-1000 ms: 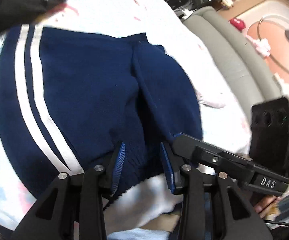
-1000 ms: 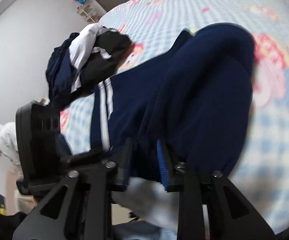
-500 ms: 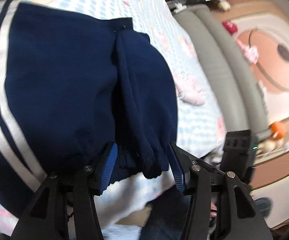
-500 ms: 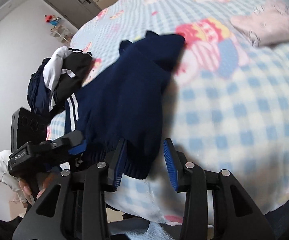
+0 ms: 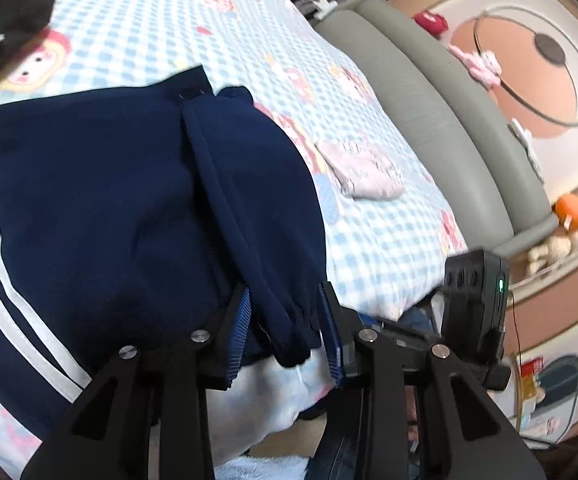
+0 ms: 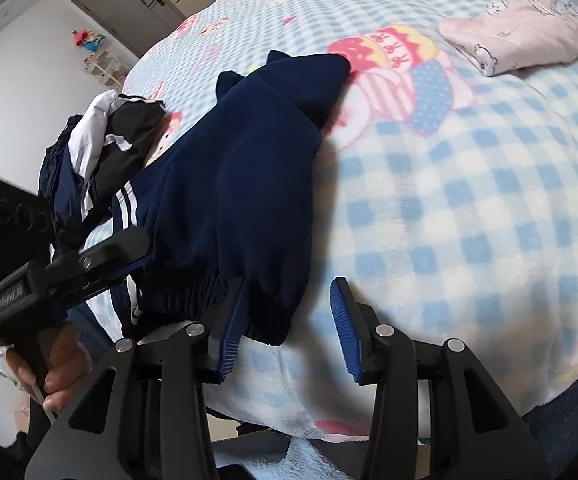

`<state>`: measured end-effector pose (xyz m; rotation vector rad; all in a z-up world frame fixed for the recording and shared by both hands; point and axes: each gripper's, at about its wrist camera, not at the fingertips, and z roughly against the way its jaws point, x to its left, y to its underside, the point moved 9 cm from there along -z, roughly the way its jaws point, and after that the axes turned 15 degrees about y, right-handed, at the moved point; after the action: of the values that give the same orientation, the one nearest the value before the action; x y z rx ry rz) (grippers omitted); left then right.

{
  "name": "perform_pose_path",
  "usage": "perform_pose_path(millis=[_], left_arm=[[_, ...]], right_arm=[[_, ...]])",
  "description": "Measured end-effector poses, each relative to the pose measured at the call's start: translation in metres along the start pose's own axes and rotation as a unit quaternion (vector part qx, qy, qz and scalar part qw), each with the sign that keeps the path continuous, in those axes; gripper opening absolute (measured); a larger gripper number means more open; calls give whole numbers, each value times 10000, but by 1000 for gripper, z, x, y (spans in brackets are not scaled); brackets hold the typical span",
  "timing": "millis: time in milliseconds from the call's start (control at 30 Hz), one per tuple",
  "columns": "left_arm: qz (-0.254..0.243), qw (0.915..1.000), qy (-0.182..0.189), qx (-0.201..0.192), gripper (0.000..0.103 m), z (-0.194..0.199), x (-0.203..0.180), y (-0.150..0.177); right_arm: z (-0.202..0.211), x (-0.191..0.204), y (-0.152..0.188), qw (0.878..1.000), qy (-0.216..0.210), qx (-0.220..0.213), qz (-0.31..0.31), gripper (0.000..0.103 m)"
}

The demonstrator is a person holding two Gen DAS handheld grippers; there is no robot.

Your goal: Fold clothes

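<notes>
Navy track pants (image 5: 109, 220) with white side stripes lie folded on the blue checked bed sheet (image 5: 369, 248). Their gathered cuff end hangs at the bed's near edge. My left gripper (image 5: 287, 332) is closing around one cuff, and a thin gap still shows beside the right pad. In the right wrist view the pants (image 6: 241, 180) stretch away from my right gripper (image 6: 289, 324). Its jaws are opening: the cuff rests against the left pad and the right pad stands clear of it. A hand (image 6: 57, 368) holds the left gripper's body (image 6: 69, 272).
A heap of black, white and navy clothes (image 6: 101, 148) sits at the far left of the bed, also seen as a dark heap (image 5: 5, 20). A folded pink garment (image 6: 521, 32) lies to the right. A grey padded bed frame (image 5: 429, 112) borders the far side.
The pants came down from near the right camera and now lie flat on the sheet. The right jaws have spread off the cuff. The left jaws widened, then narrowed again around the cuff.
</notes>
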<state>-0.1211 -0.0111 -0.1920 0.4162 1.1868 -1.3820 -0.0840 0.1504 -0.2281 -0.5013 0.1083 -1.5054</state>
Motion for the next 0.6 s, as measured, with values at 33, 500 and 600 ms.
perform_pose_path(millis=[33,500,600], left_arm=[[59,9998,-110,150,34,-10,6,1],[-558,9965,-540,-321,12,-4,-39,-53],[-735,9908,-788,-819,12,27,-51,-67]], right_arm=[[0,-1,0,10000,24,-1,-36,43],[21,3,-14,9996,-120,-243,-122,43],[31,15,-25,9990,-220,-397,47,47]])
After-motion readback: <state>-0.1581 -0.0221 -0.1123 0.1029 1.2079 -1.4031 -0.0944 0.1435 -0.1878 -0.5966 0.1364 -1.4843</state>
